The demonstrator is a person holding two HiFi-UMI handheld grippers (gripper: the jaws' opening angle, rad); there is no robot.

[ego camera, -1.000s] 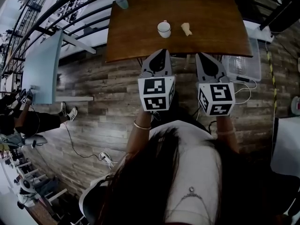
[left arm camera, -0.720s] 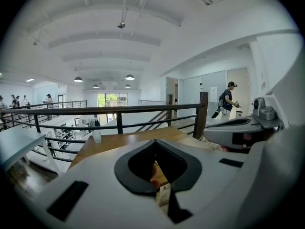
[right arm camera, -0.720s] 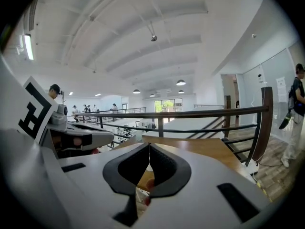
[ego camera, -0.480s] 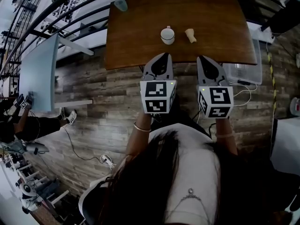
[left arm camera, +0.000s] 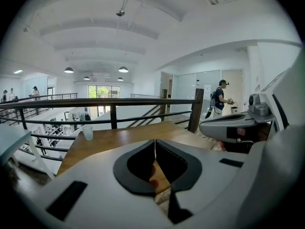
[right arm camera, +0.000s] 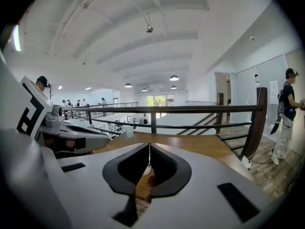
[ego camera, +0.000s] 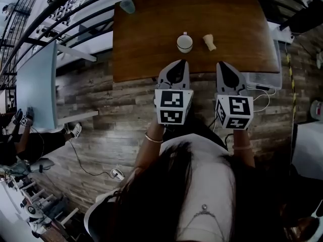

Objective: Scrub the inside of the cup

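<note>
On the wooden table point(ego camera: 146, 39) stands a white cup point(ego camera: 184, 43) with its handle at the far side. Just right of it lies a small tan scrubber point(ego camera: 209, 42). My left gripper point(ego camera: 178, 62) hangs over the table's near edge, a little short of the cup, shut and empty. Beside it my right gripper point(ego camera: 222, 64) is also shut and empty, short of the scrubber. In the left gripper view the left gripper point(left arm camera: 154, 146) shows its jaws pressed together over the table point(left arm camera: 119, 140). The right gripper point(right arm camera: 149, 151) shows the same in its own view.
A small translucent cup point(ego camera: 127, 5) stands at the table's far left corner. A black railing point(left arm camera: 114, 104) runs behind the table. A clear plastic bin point(ego camera: 262, 73) sits on the floor by the table's right end. A pale blue panel point(ego camera: 38, 82) stands at the left.
Both grippers have moved forward together toward the table, from over the floor to over its near edge. The cup and scrubber have not moved on the table.
</note>
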